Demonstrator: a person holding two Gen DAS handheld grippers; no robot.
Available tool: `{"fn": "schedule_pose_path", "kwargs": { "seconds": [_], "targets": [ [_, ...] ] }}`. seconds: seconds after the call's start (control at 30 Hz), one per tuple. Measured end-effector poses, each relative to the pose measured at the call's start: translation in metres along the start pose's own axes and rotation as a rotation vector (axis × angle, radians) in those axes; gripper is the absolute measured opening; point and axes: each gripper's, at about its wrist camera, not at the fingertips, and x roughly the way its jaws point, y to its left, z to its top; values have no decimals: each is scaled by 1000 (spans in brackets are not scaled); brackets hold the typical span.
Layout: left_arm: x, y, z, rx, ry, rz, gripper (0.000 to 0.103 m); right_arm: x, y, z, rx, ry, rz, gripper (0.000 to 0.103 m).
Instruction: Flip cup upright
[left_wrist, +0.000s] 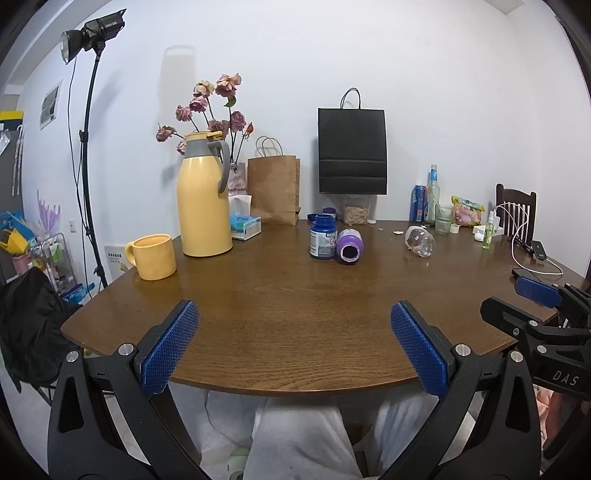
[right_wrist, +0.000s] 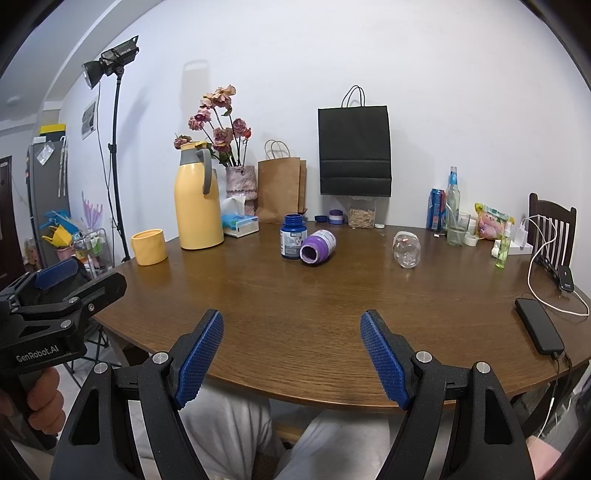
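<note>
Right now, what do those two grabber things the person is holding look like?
Each hand-held gripper is black plastic with two long fingers, silver bolts at the joints and bumpy blue pads. The left hand-held gripper has "GenRobot.AI" printed on its side, and the right hand-held gripper shows the letters "DAS". The person wears light-coloured trousers.

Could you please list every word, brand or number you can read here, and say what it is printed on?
"DAS": on the right tongs, seen from the left wrist.
"GenRobot.AI": on the left tongs, seen from the right wrist.
Blue bottle, purple bottle, soda can, tissue box: labels too small or blurred to read.
</note>
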Motion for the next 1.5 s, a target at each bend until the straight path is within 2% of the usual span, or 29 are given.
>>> {"fn": "schedule_pose_path", "kwargs": {
  "seconds": [0.8,1.0,1.27,1.37,1.5],
  "targets": [
    [8,-1,1,3,18,2,103,12,-5,-6,7,36,-2,81],
    [38,4,8,8,43,17,103,43,-11,3,12,65,3,81],
    [96,19,32,-69,118,3,103,98,-24,29,35,123,15,81],
    [123,21,40,-70,162,-2,103,128,-32,40,59,176,36,81],
    [171,26,48,-106,280,-49,103,174,-43,55,99,245,77,81]
  ]
}}
